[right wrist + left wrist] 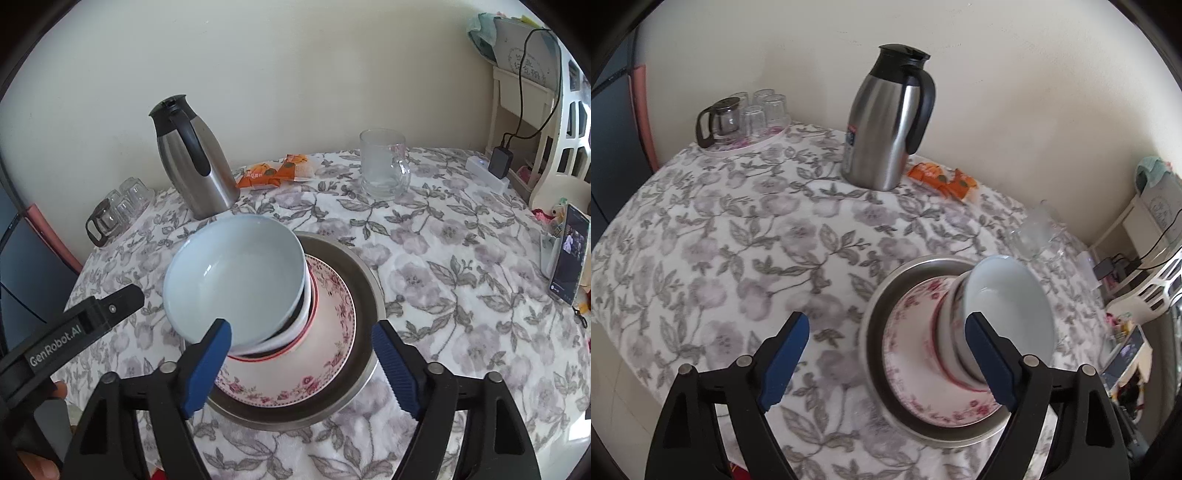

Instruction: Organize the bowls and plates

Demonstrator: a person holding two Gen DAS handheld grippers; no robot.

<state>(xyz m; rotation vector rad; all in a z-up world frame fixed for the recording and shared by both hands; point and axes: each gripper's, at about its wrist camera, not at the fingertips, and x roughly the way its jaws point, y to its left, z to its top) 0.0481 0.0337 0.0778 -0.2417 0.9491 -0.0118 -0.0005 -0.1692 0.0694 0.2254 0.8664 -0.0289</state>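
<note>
**Both tools spread beside the stacked dishes**

Left tool (892,363): blue-padded jaws spread wide, nothing between the pads; its right pad sits in front of the stack. Right tool (301,365): jaws likewise spread, straddling the near side of the stack without pinching it. Pale blue-white ceramic bowl (236,277) tops a nest of white bowls with red rims (295,332), tilted slightly. These rest on a white plate with pink floral border (332,354), itself inside a round stainless-steel pan (369,291). The pan stands on the counter, covered by a grey floral cloth (461,295). Behind: a steel thermos jug (882,122), a clear glass mug (384,166), and orange snack packets (273,171).
</note>
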